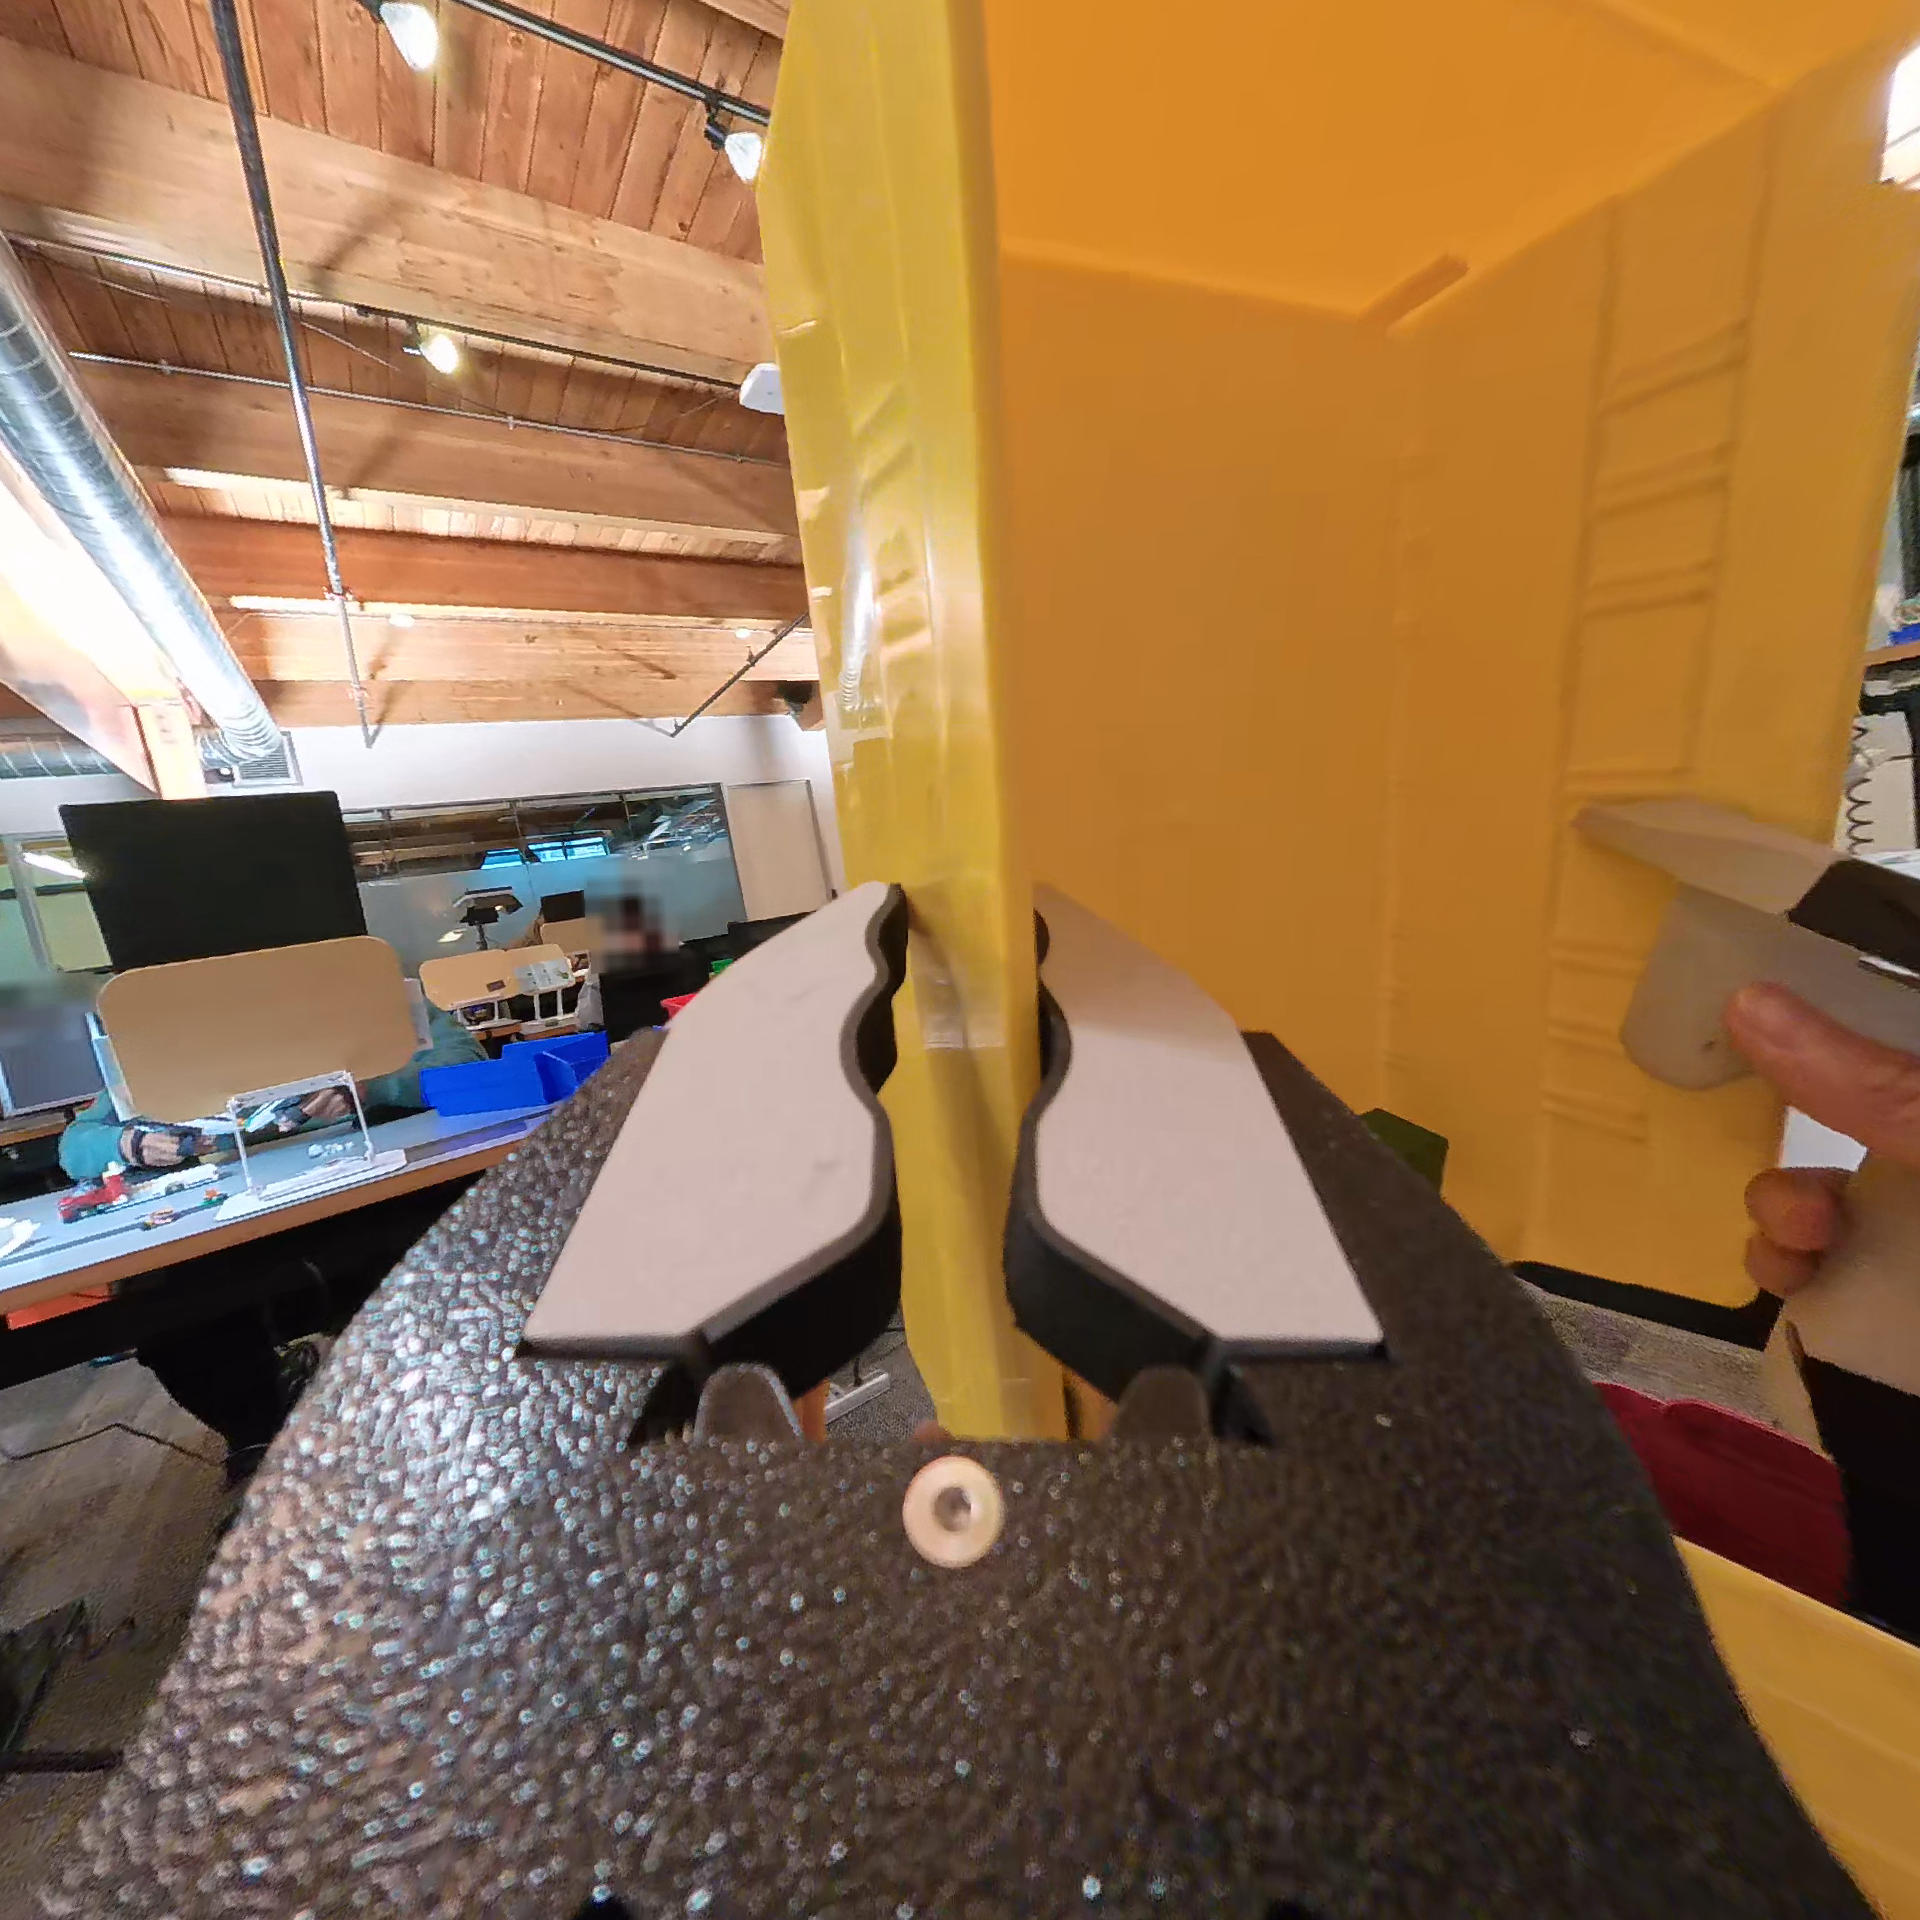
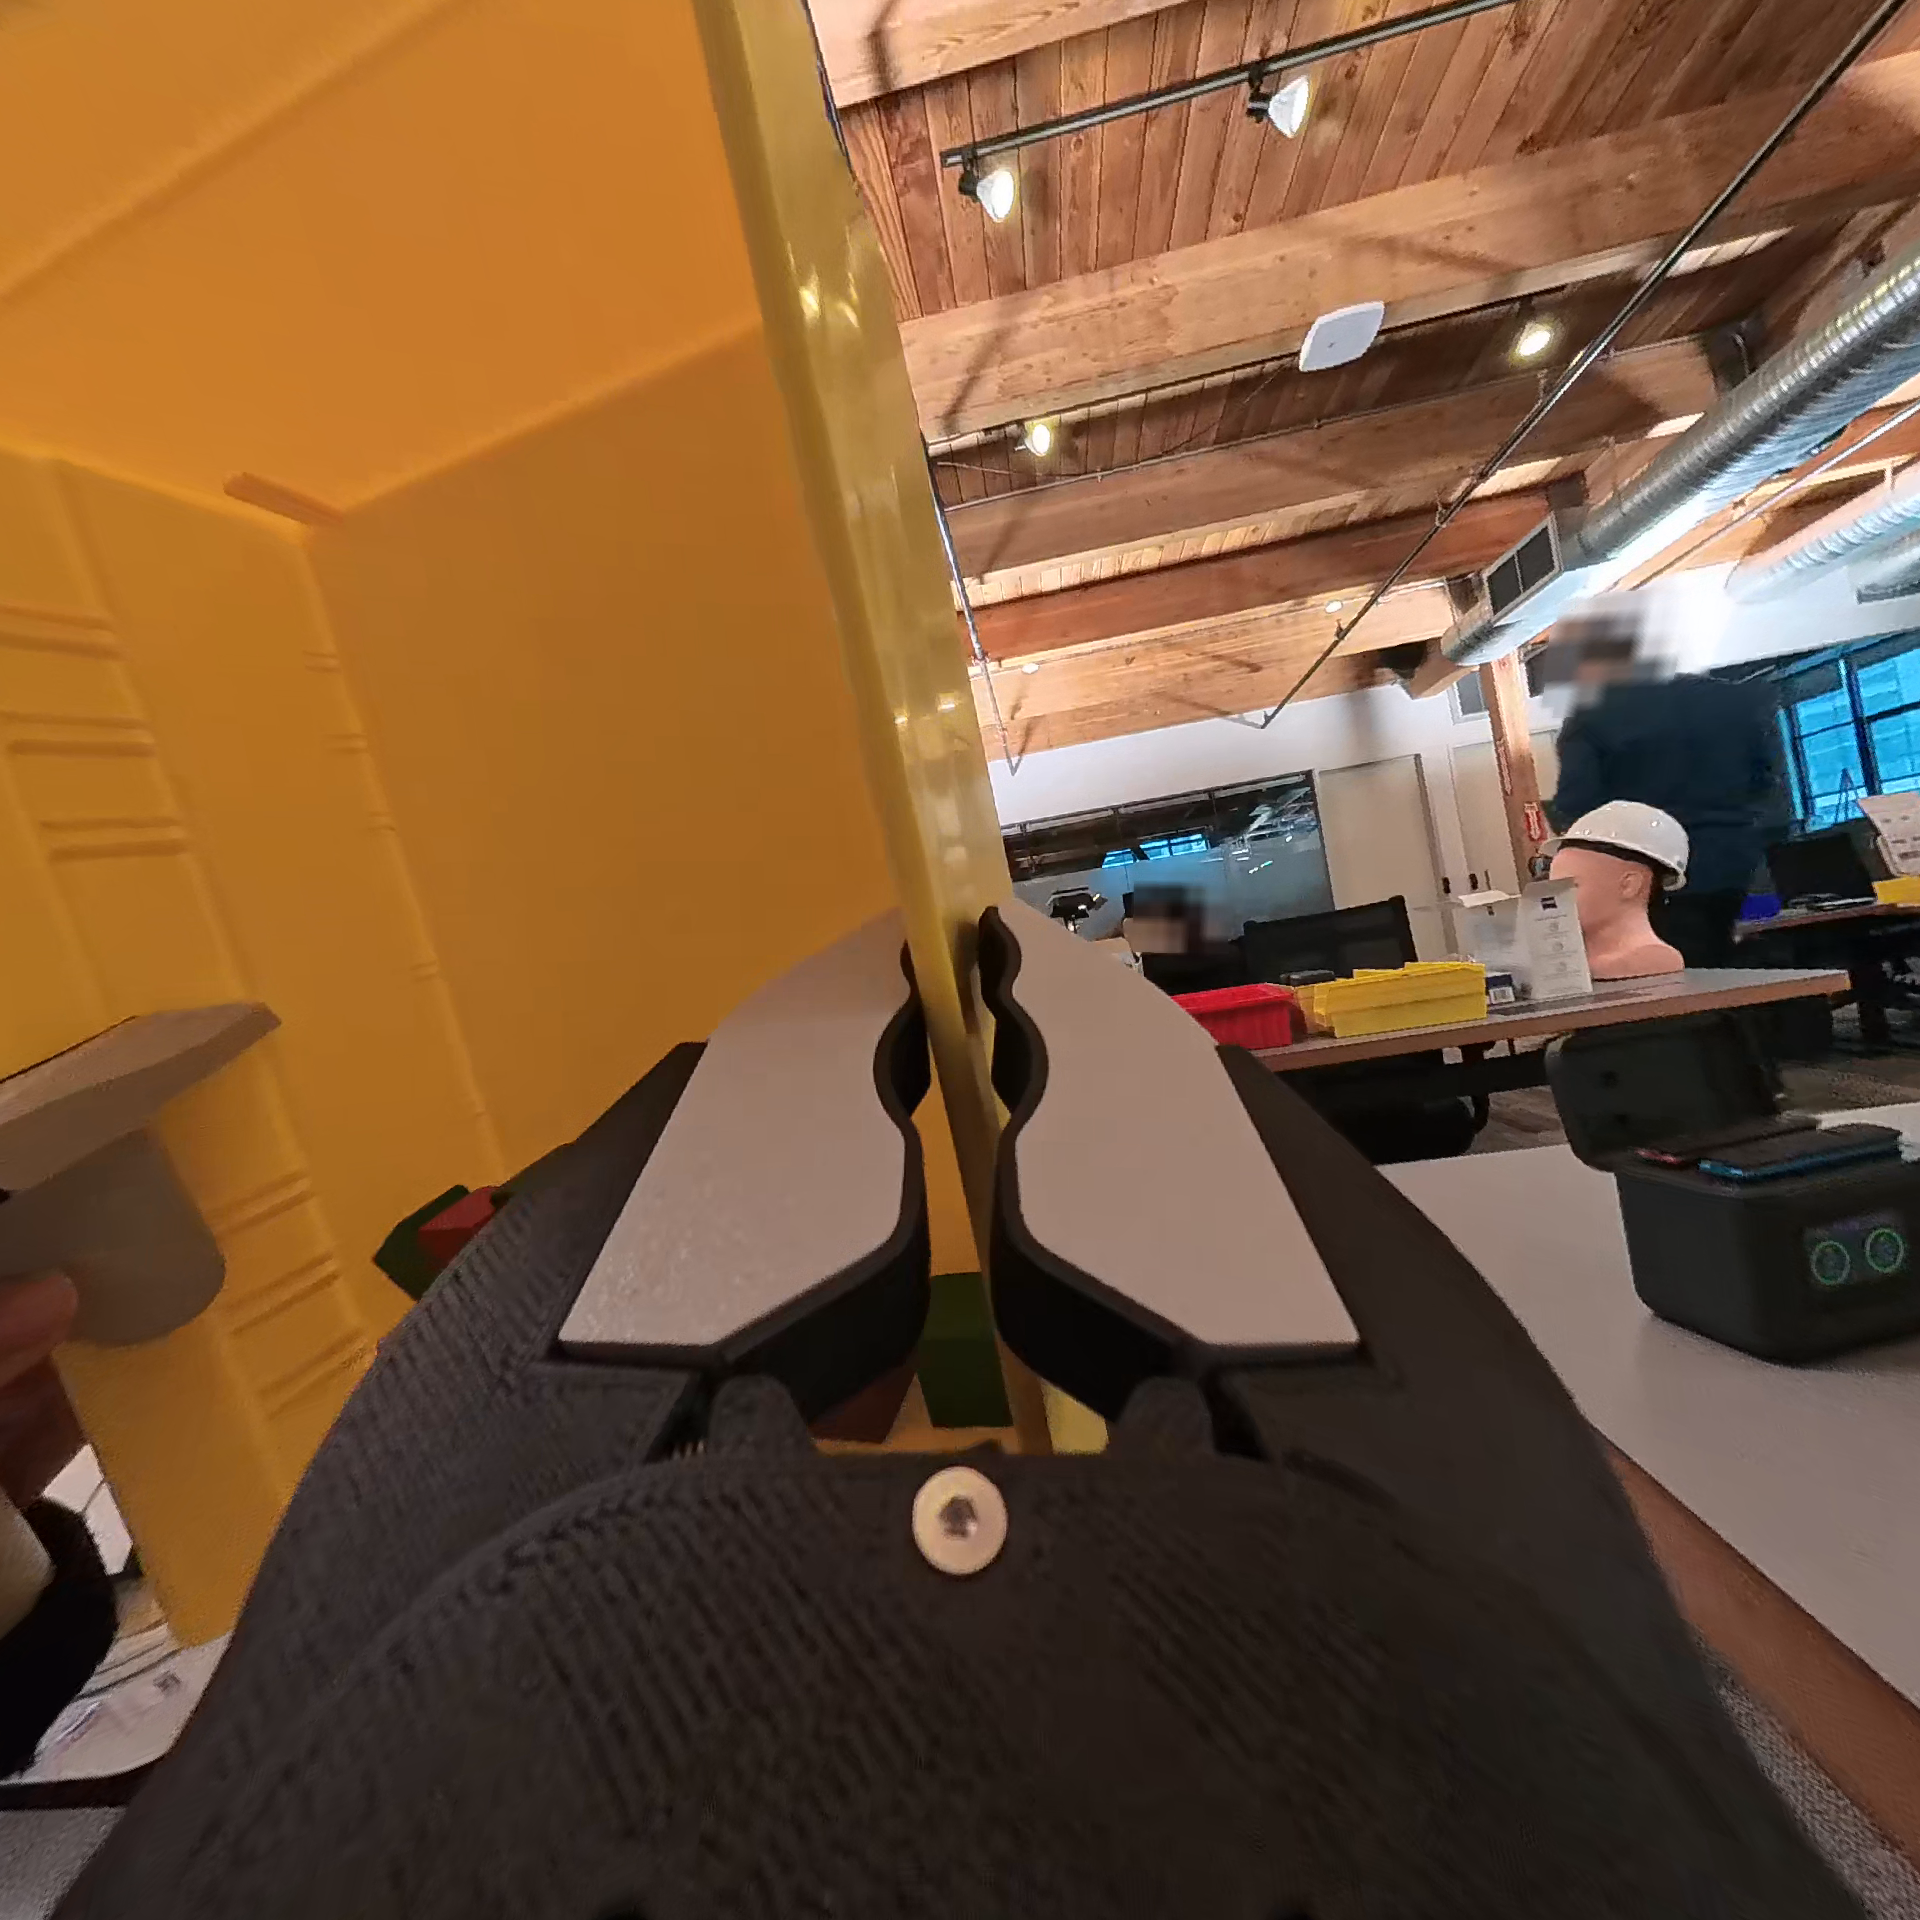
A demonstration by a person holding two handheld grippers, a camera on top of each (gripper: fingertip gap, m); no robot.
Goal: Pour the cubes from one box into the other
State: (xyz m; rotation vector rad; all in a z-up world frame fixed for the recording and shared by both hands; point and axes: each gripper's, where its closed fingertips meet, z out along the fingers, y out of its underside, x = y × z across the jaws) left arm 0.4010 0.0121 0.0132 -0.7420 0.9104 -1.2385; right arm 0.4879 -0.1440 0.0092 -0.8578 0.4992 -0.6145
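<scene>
With both jaw pairs clamped on opposite side walls of the yellow box [image 1: 1195,644], left gripper [image 1: 971,935] and right gripper [image 2: 945,940] hold it upended, floor up, mouth down. Green and red cubes [image 2: 442,1226] sit at its lower edge. Second box [image 1: 1808,1704] rim lies below it, I judge in the pour path.

Wood-beamed ceiling [image 2: 1195,312] carried track spotlights [image 2: 992,192] and a silver duct [image 1: 114,520]. Grey desks [image 2: 1538,1013] stood before glass partitions [image 1: 540,873]; windows [image 2: 1860,738] glowed at right.
</scene>
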